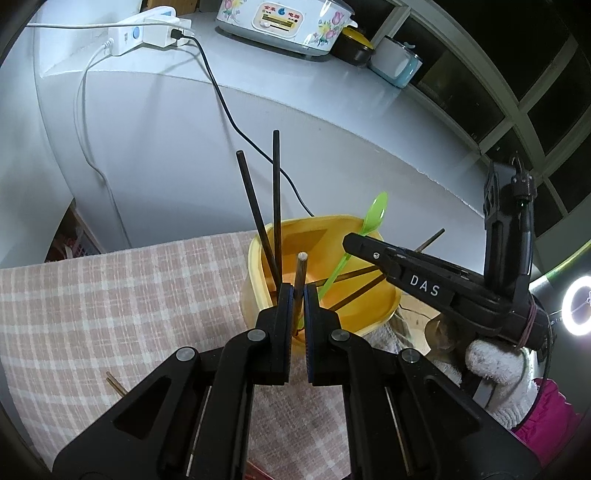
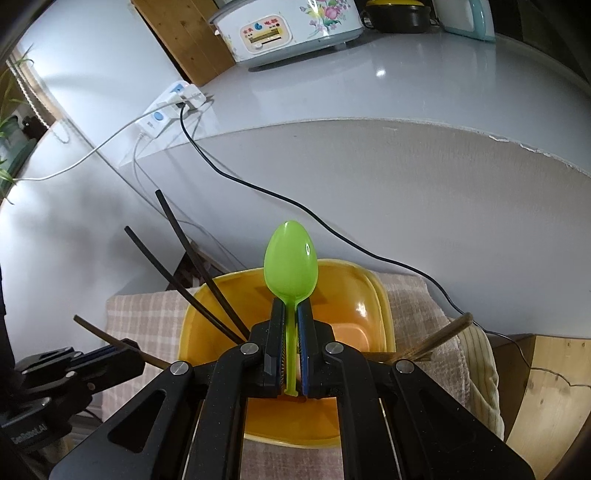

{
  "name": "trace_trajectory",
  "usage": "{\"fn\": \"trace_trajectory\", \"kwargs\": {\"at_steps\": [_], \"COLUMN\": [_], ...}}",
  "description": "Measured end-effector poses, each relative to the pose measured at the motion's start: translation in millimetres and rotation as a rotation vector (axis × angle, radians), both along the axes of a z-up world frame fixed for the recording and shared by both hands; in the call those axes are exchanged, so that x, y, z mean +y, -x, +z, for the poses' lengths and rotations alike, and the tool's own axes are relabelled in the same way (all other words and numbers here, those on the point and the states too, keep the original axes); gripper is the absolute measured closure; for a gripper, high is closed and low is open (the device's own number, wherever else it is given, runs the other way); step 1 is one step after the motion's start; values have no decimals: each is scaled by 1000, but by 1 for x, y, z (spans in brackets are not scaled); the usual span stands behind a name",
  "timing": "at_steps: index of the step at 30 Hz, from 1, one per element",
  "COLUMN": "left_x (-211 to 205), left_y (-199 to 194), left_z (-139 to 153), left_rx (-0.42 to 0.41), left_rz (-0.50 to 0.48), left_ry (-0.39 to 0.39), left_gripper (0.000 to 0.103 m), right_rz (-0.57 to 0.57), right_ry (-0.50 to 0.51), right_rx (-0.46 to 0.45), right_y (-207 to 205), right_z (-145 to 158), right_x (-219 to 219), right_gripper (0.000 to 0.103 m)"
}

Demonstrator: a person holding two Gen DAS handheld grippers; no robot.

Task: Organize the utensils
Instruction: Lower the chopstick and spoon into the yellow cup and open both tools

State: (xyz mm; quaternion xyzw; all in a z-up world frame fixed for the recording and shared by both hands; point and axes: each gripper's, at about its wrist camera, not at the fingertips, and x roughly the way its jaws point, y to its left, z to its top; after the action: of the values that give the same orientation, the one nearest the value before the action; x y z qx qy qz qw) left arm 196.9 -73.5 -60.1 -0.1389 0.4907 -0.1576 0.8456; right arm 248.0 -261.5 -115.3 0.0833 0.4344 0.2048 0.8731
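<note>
A yellow tub [image 1: 373,314] [image 2: 354,288] stands on a checked cloth. My left gripper [image 1: 298,290] is shut on a brown wooden chopstick [image 1: 301,271] that points up at the tub's near rim. My right gripper [image 2: 291,306] is shut on the handle of a green plastic spoon [image 2: 291,258] and holds it over the tub, bowl end forward; the spoon also shows in the left wrist view [image 1: 375,214]. Two black chopsticks [image 1: 275,192] [image 2: 192,258] lean in the tub. Brown chopsticks [image 1: 360,290] lie inside it.
The checked cloth [image 1: 110,314] covers the table. Two chopstick ends [image 1: 116,384] lie on it near the left. A black cable [image 2: 295,206] runs behind the tub from a power strip [image 1: 147,33]. A rice cooker [image 1: 280,22] and pots stand on the grey counter.
</note>
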Motion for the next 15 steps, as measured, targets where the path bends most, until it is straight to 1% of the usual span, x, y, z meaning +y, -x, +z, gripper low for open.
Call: {"fn": "trace_trajectory", "kwargs": {"at_steps": [13,14,15], "left_x": [1,1,1], "left_y": [3,4,4], "left_z": [0,0,0], "left_rx": [11,14,16], "left_rz": [6,7,9], "left_ry": [-11,-12,-12], "left_gripper": [100,100,100], "right_rz": [-4,-5,-6], "right_ry": [24,27,28], "right_rx": [9,9,9], "right_y": [5,5,6], "right_z": [-1,0,0], "right_x": [1,1,1], "right_gripper": [97,96,92]}}
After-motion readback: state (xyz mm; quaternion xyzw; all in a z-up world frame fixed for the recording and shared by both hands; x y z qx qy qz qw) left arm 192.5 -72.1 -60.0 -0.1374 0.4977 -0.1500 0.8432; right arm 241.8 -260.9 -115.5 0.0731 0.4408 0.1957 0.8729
